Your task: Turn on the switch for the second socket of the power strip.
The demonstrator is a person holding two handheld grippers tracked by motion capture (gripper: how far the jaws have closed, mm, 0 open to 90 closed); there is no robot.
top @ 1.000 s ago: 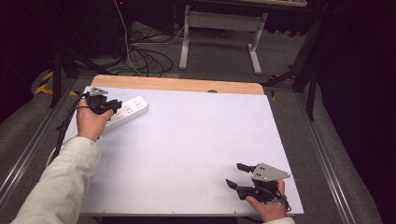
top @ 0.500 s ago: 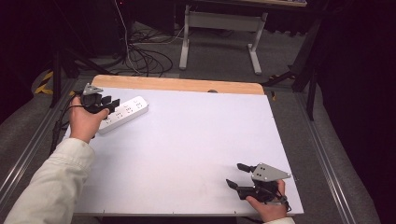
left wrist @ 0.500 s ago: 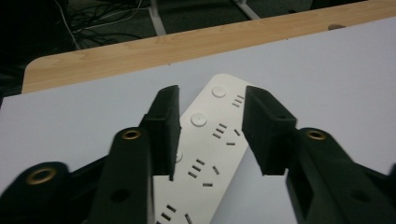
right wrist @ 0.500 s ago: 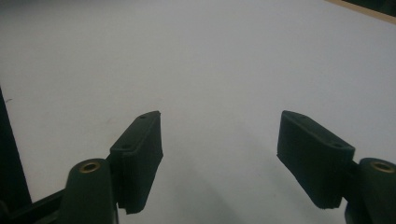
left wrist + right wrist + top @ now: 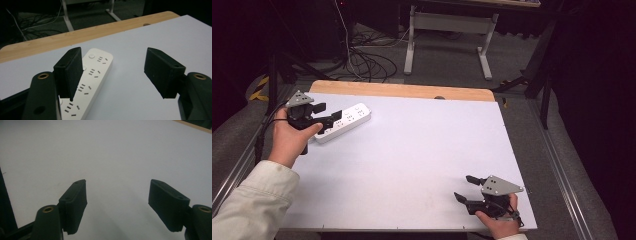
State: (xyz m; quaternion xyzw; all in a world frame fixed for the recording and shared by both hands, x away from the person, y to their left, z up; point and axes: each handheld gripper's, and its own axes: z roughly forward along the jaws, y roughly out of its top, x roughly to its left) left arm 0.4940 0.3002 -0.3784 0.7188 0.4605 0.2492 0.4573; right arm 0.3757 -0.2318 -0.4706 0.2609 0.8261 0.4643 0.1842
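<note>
Your left gripper, jaws wide and empty, hovers at the strip; centre over it, then close. Right gripper rests open, empty.

Smooth, matt white sheet covering the surface, with a bare strip of pale wood along the far edge. Power strip: smooth white plastic, slightly glossy. Gripper jaws: matt black, rubber-like pads.

No readable text, brand, number or sign anywhere, white power strip bears socket slots and a round button but no legible marking, white table surface blank, black jaws unlabelled
</note>
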